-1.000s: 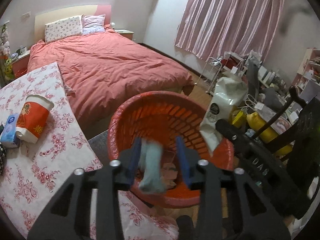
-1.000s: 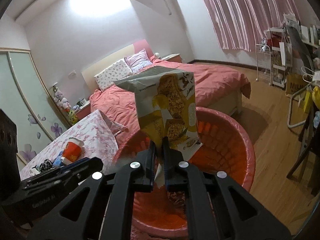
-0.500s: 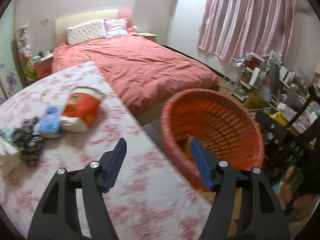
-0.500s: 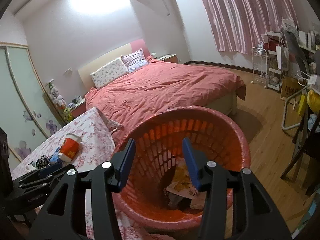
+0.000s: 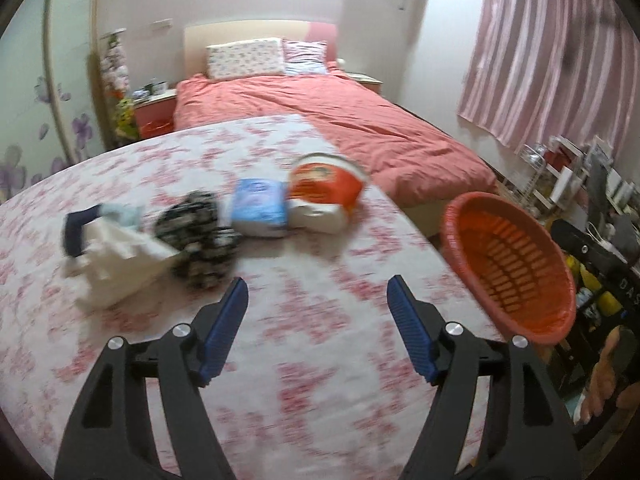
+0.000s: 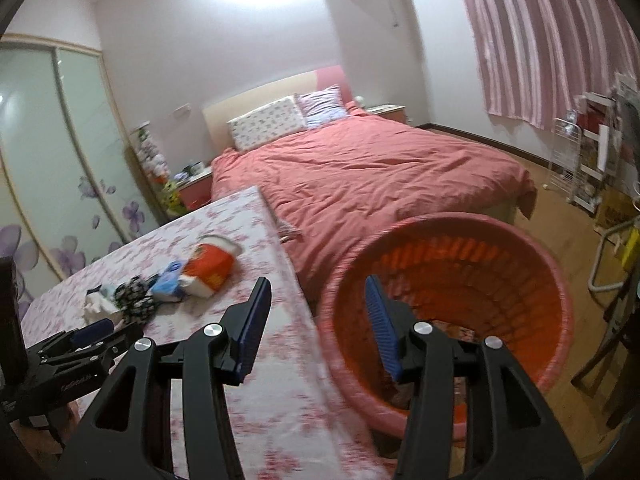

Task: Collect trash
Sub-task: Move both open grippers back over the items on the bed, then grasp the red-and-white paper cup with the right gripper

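Reaching back to the tabletop (image 5: 320, 360), my left claw (image 5: 316, 300) was opening, empty; my right claw (image 6: 316, 308) stood open, empty, beside the orange basket (image 6: 552, 280). Next I needed the red cup (image 5: 326, 188).

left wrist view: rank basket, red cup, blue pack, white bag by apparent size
1. Basket, clearly largest.
2. White bag.
3. Red cup.
4. Blue pack.
Bag and cup look close; the bag is nearer the camera and blurred, so that order is unsure.
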